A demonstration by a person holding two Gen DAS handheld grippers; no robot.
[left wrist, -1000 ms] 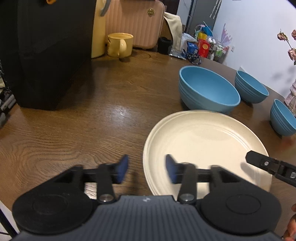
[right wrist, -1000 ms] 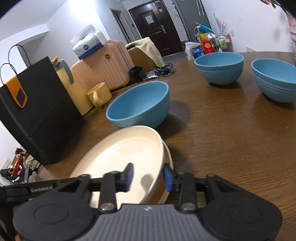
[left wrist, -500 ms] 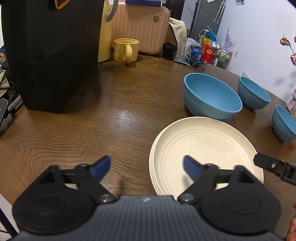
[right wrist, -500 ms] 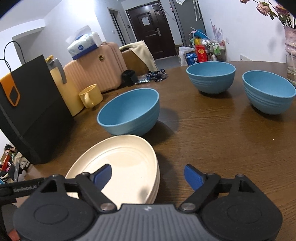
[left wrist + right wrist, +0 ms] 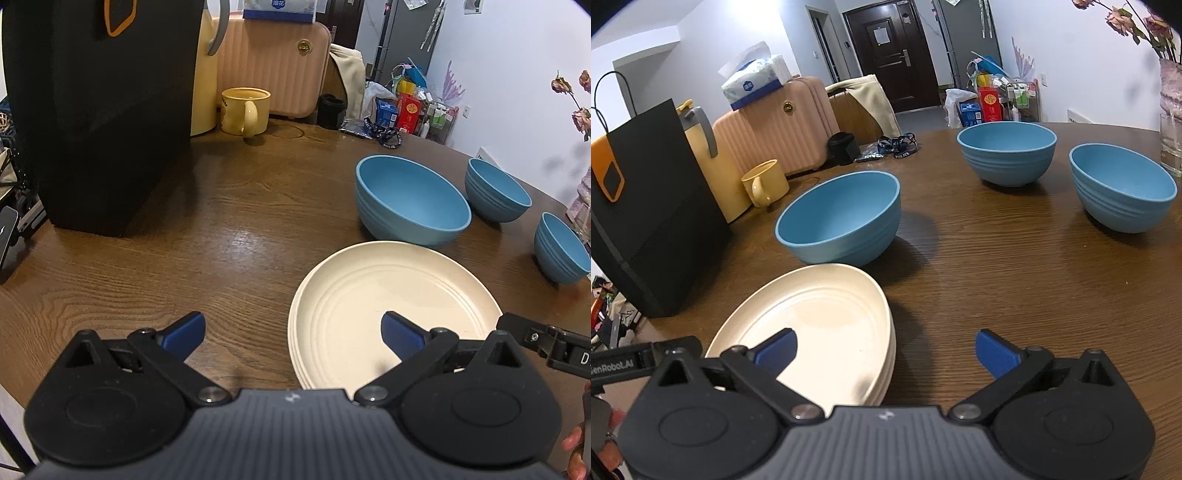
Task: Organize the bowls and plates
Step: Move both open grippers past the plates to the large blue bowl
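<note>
A stack of cream plates (image 5: pixel 391 295) (image 5: pixel 820 317) lies flat on the brown wooden table (image 5: pixel 240 229). My left gripper (image 5: pixel 293 330) straddles the stack's left rim, jaws opening wide, blue pads clear of it. My right gripper (image 5: pixel 886 350) straddles the right rim, its jaws also opening, with neither pad touching. Just behind the plates stands a large blue bowl (image 5: pixel 410 199) (image 5: pixel 842 218). Two smaller blue bowls (image 5: pixel 1006 151) (image 5: pixel 1123 184) sit farther right.
A black paper bag (image 5: pixel 96 110) stands at the left, with a yellow mug (image 5: pixel 245 110) and a pink suitcase (image 5: pixel 273 62) behind it. A glass vase (image 5: pixel 1171 147) of flowers is at the far right. The table's edge runs close at the near left.
Both grippers opened from a narrow grip on the plate's rims to wide apart. The top plate, tilted in the right wrist view before, now lies flat on the stack.
</note>
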